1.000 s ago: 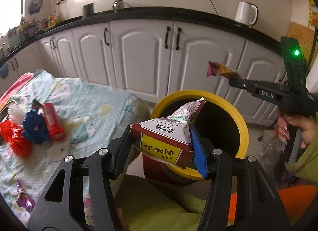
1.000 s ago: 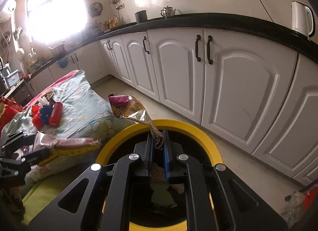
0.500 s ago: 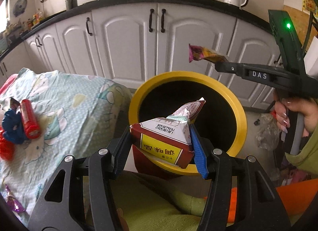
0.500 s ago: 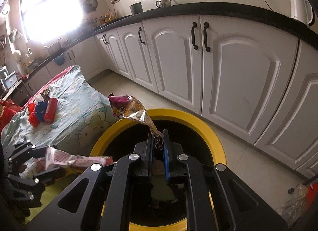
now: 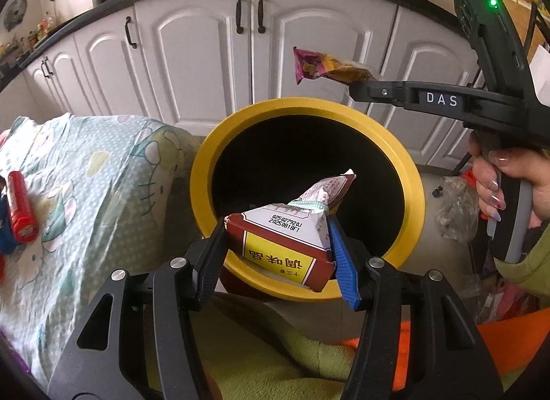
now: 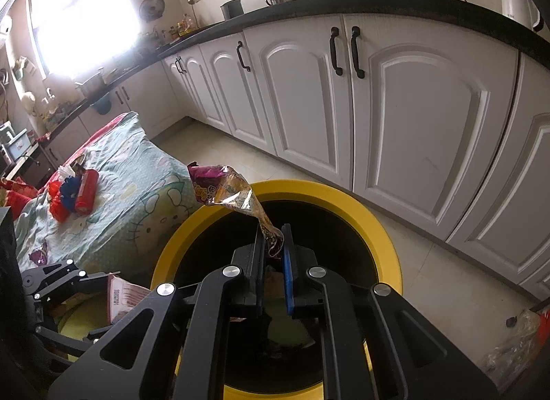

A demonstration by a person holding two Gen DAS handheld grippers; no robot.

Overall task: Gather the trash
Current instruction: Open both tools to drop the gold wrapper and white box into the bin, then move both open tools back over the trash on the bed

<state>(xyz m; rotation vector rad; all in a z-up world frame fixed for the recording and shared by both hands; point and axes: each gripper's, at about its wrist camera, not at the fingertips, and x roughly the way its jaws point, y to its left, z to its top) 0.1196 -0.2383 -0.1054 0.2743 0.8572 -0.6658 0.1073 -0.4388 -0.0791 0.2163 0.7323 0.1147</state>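
White cabinet doors (image 5: pixel 206 56) under a dark counter line the far side of this kitchen, but nearest to me is the left gripper (image 5: pixel 278 248), its fingers clamped on either side of a seasoning packet (image 5: pixel 285 238). The packet is a creased pouch, dark red with a yellow label band and a white panel carrying a printed date code, its crimped top pointing out over the mouth of the bin. Just beyond it stands the yellow-rimmed bin (image 5: pixel 409 173), round, with a black interior; something pale lies at the bottom in the right wrist view, though it is too dim to say what.

Over the far side of the rim, the right gripper (image 6: pixel 273 245) has its fingers pressed nearly together, pinching the twisted tail of a snack wrapper (image 6: pixel 223 190). That wrapper is crinkled foil, purple at the free end and gold toward the pinch, sticking up and out above the bin. A hand (image 5: pixel 508 183) with long nails holds the gripper's handle.

Left of the bin, a cartoon-print cloth (image 5: pixel 86 193) covers the surface, with a red tube (image 5: pixel 20 207) lying on it beside some blue and red bits.
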